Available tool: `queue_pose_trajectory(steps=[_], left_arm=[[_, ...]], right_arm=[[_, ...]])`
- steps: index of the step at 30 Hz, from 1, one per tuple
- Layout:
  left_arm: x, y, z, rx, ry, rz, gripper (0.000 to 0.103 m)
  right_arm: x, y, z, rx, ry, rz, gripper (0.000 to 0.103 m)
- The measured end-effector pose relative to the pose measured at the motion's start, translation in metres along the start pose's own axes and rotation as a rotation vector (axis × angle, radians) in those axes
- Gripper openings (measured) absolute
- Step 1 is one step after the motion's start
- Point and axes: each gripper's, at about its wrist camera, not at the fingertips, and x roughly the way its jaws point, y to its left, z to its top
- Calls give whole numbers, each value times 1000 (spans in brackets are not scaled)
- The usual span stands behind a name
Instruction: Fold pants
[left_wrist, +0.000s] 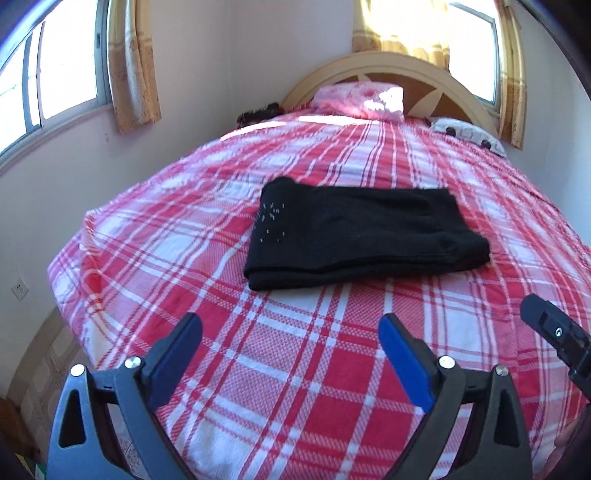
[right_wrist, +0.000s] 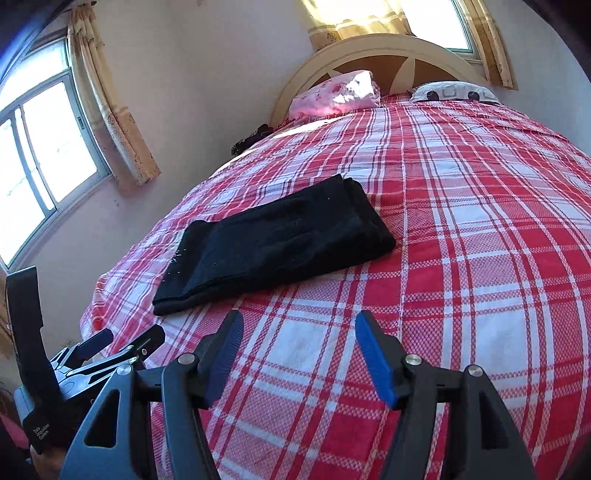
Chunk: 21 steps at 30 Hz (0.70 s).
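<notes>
The left gripper (left_wrist: 291, 332) and right gripper (right_wrist: 299, 332) stood apart, empty, near the bed's (left_wrist: 332, 387) near edge. The black pants (left_wrist: 354, 236) lay folded mid-bed, farther away. Judged complete; withdraw both without snagging fabric.

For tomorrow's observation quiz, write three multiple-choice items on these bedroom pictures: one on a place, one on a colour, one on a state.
1. Where do the pants lie?
A. on the plaid bedspread
B. on the pink pillow
C. on the floor

2. What colour are the pants?
A. red
B. black
C. white

3. What do the left gripper and right gripper hold?
A. the pants
B. a pillow
C. nothing

Answers:
1 A, plaid cloth shows all around them.
2 B, they are dark against the red and white checks.
3 C, the fingers of both stand apart with only bedspread between.
</notes>
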Motion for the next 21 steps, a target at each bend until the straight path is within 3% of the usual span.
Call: queue_pose_trajectory(steps=[6, 8, 11, 21], left_arm=[[-37, -1, -3, 1, -109, 17, 103], [-43, -3, -4, 17, -127, 26, 103], [-50, -7, -1, 39, -153, 43, 103], [-47, -18, 5, 43, -170, 66, 103]], right_arm=[[-68, 33, -15, -150, -235, 3, 65], [-85, 40, -18, -180, -291, -19, 76], [-104, 42, -20, -158, -367, -13, 78], [-114, 36, -15, -120, -430, -24, 79]])
